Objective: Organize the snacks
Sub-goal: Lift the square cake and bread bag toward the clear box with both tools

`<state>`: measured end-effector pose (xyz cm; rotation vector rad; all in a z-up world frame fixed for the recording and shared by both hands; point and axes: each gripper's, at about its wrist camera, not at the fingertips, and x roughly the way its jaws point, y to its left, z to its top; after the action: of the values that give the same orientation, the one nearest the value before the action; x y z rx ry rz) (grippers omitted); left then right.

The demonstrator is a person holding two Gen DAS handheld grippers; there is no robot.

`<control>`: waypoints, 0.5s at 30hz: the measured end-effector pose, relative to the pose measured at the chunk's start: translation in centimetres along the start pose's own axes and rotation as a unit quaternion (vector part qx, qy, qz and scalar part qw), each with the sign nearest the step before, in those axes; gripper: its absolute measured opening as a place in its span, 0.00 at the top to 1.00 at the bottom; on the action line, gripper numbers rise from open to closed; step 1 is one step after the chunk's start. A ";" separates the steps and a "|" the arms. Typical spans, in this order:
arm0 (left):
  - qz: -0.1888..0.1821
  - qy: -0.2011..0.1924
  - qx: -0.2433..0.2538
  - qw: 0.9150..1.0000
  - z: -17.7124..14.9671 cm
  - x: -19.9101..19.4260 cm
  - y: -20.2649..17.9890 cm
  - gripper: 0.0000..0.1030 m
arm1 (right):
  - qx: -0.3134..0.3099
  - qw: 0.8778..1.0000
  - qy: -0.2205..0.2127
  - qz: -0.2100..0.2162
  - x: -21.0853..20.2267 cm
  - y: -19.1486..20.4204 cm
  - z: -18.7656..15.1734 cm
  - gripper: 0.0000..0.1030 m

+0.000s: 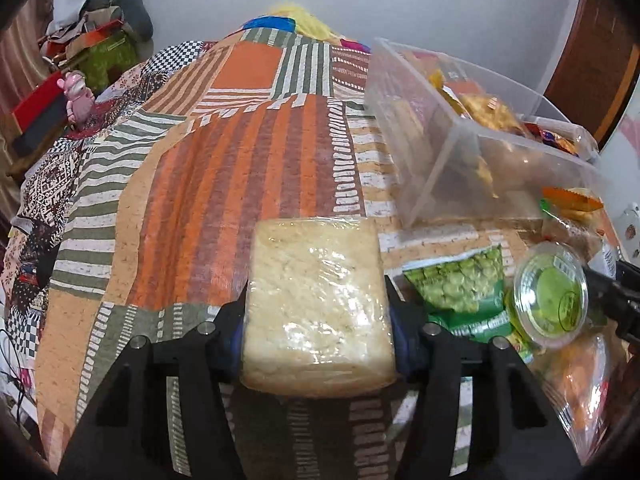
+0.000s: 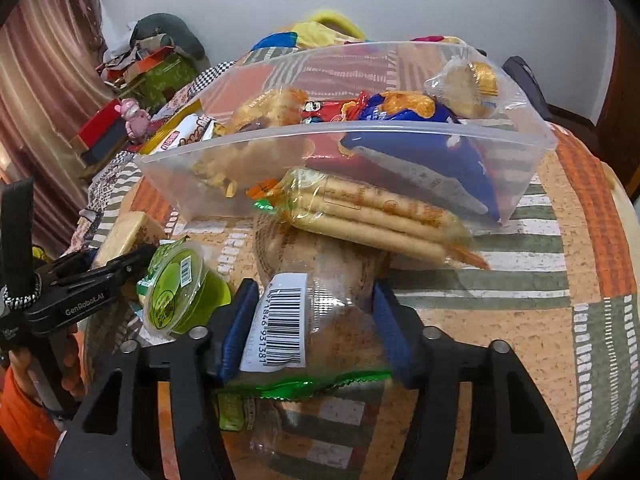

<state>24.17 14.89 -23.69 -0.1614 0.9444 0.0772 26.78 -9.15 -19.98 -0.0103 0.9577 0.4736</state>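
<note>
I have the left gripper [image 1: 318, 332] clamped on a pale square cake block wrapped in clear film [image 1: 318, 304], its blue pads pressing both sides, and the block hangs over the patchwork orange-striped bedspread [image 1: 224, 152], near the clear plastic storage bin [image 1: 472, 140] that already holds several packets. My right gripper [image 2: 316, 328] has its blue pads against a clear bag of brown pastry with a white barcode label [image 2: 320, 312]; I judge it gripped, though the film is loose enough that I may have mostly wrapper. That bag lies just in front of the bin, with a clear packet of long biscuit sticks [image 2: 376, 216] resting on its far end and leaning on the bin wall. My worry is there: if I lift the pastry bag, the sticks could slide off or get dragged along. The green jelly cup with a clear lid [image 2: 180, 292] sits tilted just beside my right jaw, atop a green bag of peas [image 1: 460, 284], and a sideways swing could knock it rolling. The film on the cake block looks slippery, so a quick tilt over the bin rim might let it slip. With both grippers this close together, they could also collide.
</note>
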 end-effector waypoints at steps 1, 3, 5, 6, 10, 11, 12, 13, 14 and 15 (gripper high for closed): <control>0.000 0.000 -0.001 1.000 -0.1 -0.2 0.0 0.46 | 0.000 1.000 -0.002 0.001 -0.1 -0.1 0.0 0.51; -0.001 -0.001 -0.001 1.000 -0.5 -0.9 -0.1 0.46 | 0.002 1.000 -0.008 -0.001 -0.5 -0.2 -0.2 0.52; 0.003 -0.008 0.005 1.000 -0.8 -1.9 -0.3 0.46 | -0.001 1.000 -0.012 0.000 -1.0 -0.3 -0.5 0.52; 0.004 -0.012 0.007 1.000 -0.8 -2.3 -0.4 0.46 | -0.002 1.000 -0.014 0.001 -1.3 -0.3 -0.7 0.53; -0.004 -0.027 0.010 1.000 -0.9 -4.7 -1.0 0.46 | -0.011 1.000 -0.022 0.002 -2.6 -0.2 -1.1 0.53; -0.008 -0.030 0.010 0.999 -0.9 -5.4 -1.2 0.46 | -0.012 1.000 -0.025 0.002 -3.0 -0.1 -1.2 0.53; -0.010 -0.033 0.011 0.999 -1.0 -5.9 -1.4 0.46 | -0.011 1.000 -0.029 0.004 -3.6 -0.2 -1.4 0.53; -0.013 -0.037 0.011 0.999 -1.0 -6.4 -1.5 0.46 | -0.011 0.999 -0.032 0.004 -3.9 -0.2 -1.4 0.53; -0.017 -0.042 0.012 0.999 -1.0 -7.1 -1.8 0.46 | -0.011 0.999 -0.037 0.006 -4.3 -0.2 -1.4 0.53; -0.020 -0.045 0.013 0.999 -1.0 -7.6 -2.0 0.46 | -0.011 0.999 -0.041 0.007 -4.7 -0.2 -1.3 0.53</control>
<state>19.20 12.76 -17.86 -0.1519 0.8510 0.0363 23.57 -11.42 -17.10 -0.0039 0.8727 0.4947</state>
